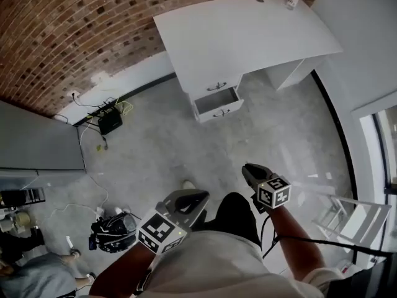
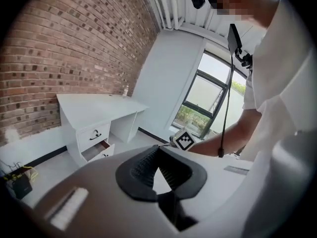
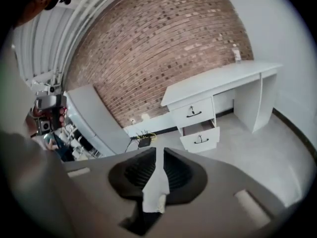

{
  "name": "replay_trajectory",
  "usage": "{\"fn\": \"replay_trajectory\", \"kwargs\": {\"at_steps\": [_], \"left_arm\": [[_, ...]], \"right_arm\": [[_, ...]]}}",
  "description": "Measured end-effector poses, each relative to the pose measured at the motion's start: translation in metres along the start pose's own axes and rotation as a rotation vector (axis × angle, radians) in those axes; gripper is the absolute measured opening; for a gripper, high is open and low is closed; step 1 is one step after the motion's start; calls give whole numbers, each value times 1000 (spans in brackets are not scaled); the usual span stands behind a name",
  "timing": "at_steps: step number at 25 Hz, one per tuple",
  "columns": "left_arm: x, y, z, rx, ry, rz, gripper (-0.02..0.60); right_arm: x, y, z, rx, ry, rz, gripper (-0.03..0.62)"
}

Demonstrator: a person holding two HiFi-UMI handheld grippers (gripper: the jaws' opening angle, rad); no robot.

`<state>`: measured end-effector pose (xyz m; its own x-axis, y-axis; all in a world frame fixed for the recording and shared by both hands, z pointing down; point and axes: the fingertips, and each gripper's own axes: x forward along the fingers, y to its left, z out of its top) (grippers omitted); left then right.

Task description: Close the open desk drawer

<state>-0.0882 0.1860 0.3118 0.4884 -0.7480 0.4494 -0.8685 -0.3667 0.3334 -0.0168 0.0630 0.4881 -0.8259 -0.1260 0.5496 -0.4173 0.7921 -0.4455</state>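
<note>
The desk (image 1: pixel 248 30) stands with its back to the brick wall (image 1: pixel 74 30), and the drawer (image 1: pixel 217 99), the lower of two in its pedestal, is pulled partly out with its handled front turned toward both grippers. The front's long axis runs along the desk's front edge, and the drawer slides at right angles to that, away from the wall. The upper drawer (image 1: pixel 214 85) above it sits flush. The drawer lies well ahead of the grippers, somewhat left of the right gripper (image 1: pixel 251 171) and a little right of the left gripper (image 1: pixel 189 198), with bare floor (image 1: pixel 186 148) between them. In the right gripper view the drawer (image 3: pixel 198 133) shows above and to the right of the jaws; in the left gripper view it (image 2: pixel 96 150) sits off to the left. The left gripper's pads meet at the tips and hold nothing; the right gripper's jaws stand a thin slit apart, also bare. Both are held in the air, near the person's body. Right of the drawer the kneehole is open up to a side panel (image 1: pixel 291 73). Far ahead and left of the left gripper, a black box with cables (image 1: pixel 110 120) lies against the wall, clear of the straight way to the drawer.
</note>
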Motion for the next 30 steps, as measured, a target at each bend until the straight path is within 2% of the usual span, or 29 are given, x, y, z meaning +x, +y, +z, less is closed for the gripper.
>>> {"fn": "replay_trajectory", "kwargs": {"at_steps": [6, 9, 13, 16, 19, 23, 28, 30], "left_arm": [[28, 70, -5, 28, 91, -153, 2], [38, 106, 3, -8, 134, -227, 2], [88, 142, 0, -14, 172, -270, 2], [135, 157, -9, -5, 176, -310, 2], [170, 178, -17, 7, 194, -338, 2], [213, 203, -23, 28, 190, -332, 2], [244, 226, -21, -10, 153, -346, 2], [251, 234, -28, -9, 167, -345, 2]], "right_arm": [[94, -47, -21, 378, -85, -53, 37], [142, -66, -21, 551, -112, -82, 54], [204, -116, -23, 791, -181, -56, 67], [245, -176, -51, 856, -205, -73, 67], [287, -217, -62, 929, -236, -75, 67], [332, -261, -69, 983, -270, -60, 67], [366, -303, -78, 1039, -302, -55, 67], [376, -313, -80, 1054, -309, -45, 67]]}}
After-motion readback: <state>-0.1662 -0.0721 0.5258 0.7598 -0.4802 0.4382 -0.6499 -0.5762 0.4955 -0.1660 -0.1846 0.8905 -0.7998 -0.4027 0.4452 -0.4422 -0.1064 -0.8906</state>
